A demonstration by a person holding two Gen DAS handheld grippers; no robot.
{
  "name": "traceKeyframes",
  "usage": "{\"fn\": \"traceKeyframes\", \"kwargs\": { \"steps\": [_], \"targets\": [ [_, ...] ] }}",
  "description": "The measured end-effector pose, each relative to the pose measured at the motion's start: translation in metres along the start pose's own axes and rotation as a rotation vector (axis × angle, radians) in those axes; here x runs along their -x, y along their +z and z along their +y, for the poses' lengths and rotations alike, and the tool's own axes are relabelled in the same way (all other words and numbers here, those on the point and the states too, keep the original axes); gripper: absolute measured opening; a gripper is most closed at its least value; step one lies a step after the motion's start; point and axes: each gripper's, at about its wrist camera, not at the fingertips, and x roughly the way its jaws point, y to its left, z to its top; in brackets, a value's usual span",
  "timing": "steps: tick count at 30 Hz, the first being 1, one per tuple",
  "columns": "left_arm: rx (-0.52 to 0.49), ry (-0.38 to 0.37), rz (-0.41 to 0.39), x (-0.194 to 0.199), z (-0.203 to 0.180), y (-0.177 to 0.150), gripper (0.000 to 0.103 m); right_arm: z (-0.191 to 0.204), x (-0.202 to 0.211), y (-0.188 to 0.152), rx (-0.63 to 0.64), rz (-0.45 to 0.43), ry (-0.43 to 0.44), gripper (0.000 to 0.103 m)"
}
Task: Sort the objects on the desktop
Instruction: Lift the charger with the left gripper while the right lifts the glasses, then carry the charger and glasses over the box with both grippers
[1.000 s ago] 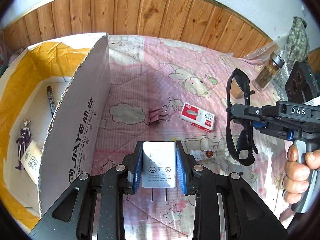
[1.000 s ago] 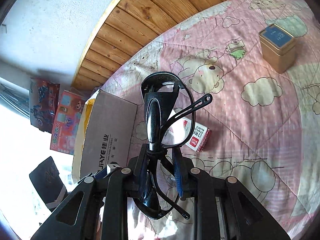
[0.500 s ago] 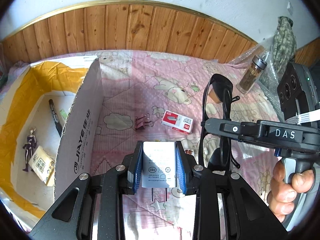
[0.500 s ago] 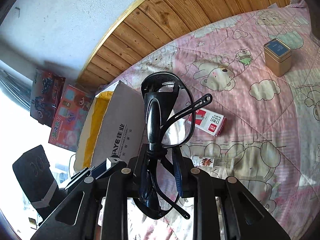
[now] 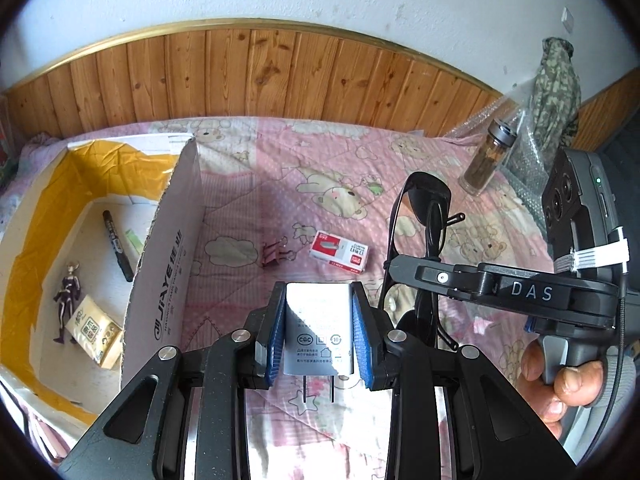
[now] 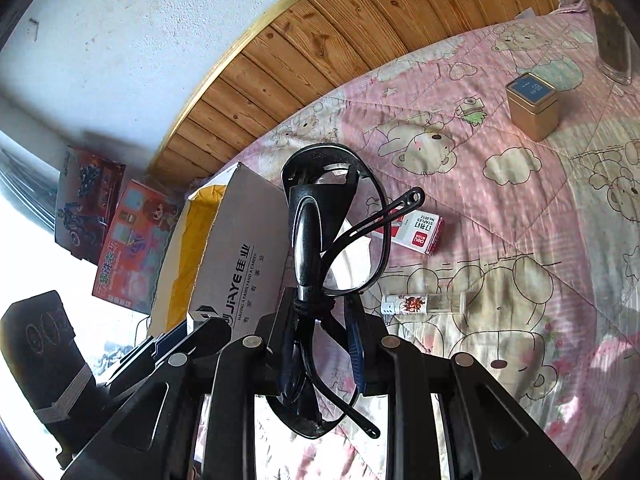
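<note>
Your left gripper point(image 5: 319, 332) covers both side faces of the white charger point(image 5: 318, 330), and the small print on its label is too fine to read. The cardboard box point(image 5: 160, 280) runs off the left edge of the left wrist view; its near wall hides part of the floor inside, and the pouch point(image 5: 94, 330) there carries print too small to make out. In the right wrist view, your right gripper point(image 6: 322, 350) hides the middle of the black glasses point(image 6: 332, 240), and the glasses cover the left end of the staple box point(image 6: 418, 234). The glass jar point(image 6: 614, 40) at far right is cut by the edge. The small bottle point(image 6: 416, 305) label is illegible.
</note>
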Motion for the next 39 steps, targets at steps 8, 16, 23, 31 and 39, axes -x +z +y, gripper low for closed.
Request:
{"fn": "traceKeyframes", "kwargs": {
  "steps": [8,16,23,31,39],
  "targets": [
    [0.027,0.010,-0.033,0.019,0.014,0.003,0.031,0.026,0.002,-0.002,0.036,-0.009,0.031,0.025],
    [0.064,0.018,-0.073,0.041,0.031,0.005,0.030,0.055,0.006,-0.006,0.106,-0.031,0.036,0.025],
    [0.082,0.024,-0.093,0.053,0.043,0.006,0.030,0.076,0.011,-0.010,0.170,-0.048,0.031,0.025],
    [0.100,0.025,-0.109,0.064,0.054,0.007,0.030,0.098,0.014,-0.012,0.216,-0.065,0.045,0.025],
    [0.121,0.026,-0.133,0.078,0.069,0.007,0.030,0.134,0.016,-0.019,0.300,-0.090,0.051,0.025]
  ]
}}
